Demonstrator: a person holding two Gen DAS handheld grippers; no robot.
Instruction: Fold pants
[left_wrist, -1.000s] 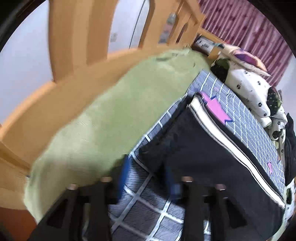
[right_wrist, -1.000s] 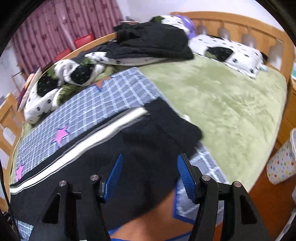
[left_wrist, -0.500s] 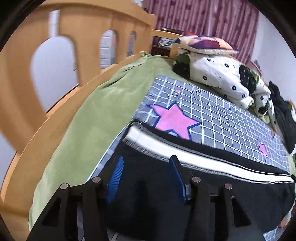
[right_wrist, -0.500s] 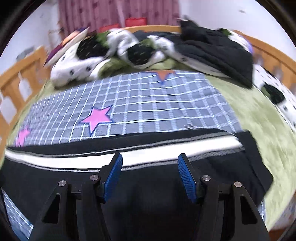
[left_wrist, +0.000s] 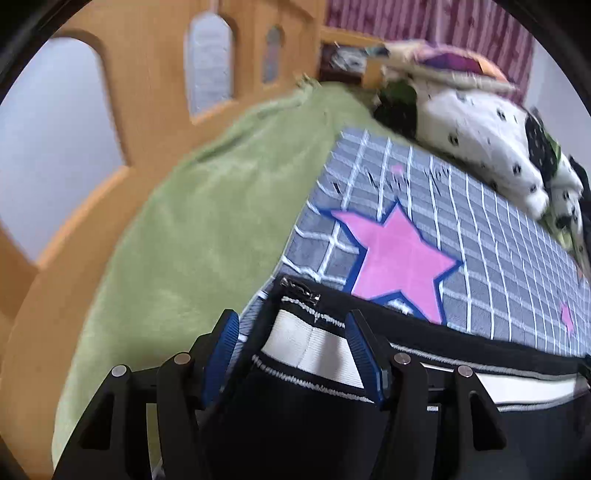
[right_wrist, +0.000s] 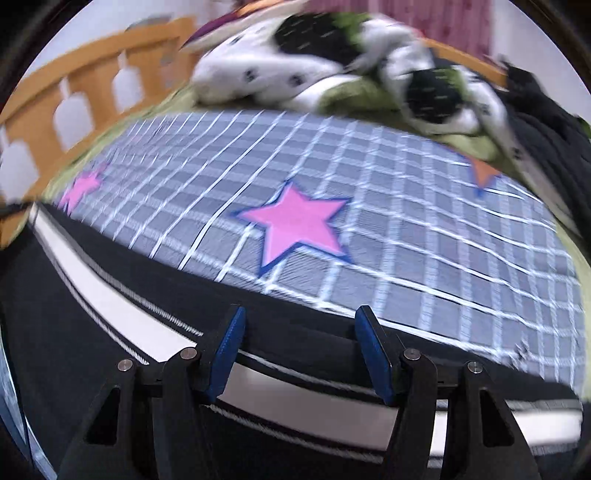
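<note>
since the earlier frames both wrists have dropped lower and pushed forward along the pants; the left view now sits at the garment's end where before it looked across the black cloth from further back.

near: left gripper (left_wrist: 291, 334), tongs spread, blue pads on either side of a raised hump of black cloth with the white stripe (left_wrist: 314, 347) running through it. cloth rises between the pads, but they do not look pressed onto it, so no pinch yet as far as i can tell. a small metal zip pull (left_wrist: 300, 286) shows at the very end of the fabric, just beyond the pads.

right gripper (right_wrist: 300, 334), tongs spread too, hovering over the far edge of the pants (right_wrist: 110, 332); the white stripe passes under it from far left to near right. frame is motion-blurred.

middle: pants lie stretched long across the near side of a grey grid blanket (right_wrist: 406, 229) with pink stars (right_wrist: 295, 225). they look flat, sideways, stripe up.

far: green bed cover (left_wrist: 192, 236) on the left, wooden bed rail (left_wrist: 122, 85), spotted white pillows (left_wrist: 480, 125), dark clothing heap (right_wrist: 546, 133) far right, pink curtain (left_wrist: 424, 26).

progress, my reading: garment seems laid out and possibly already halved leg on leg, though i cannot confirm that. lengthwise folds appear still to do; both grippers look placed to take hold for one.
</note>
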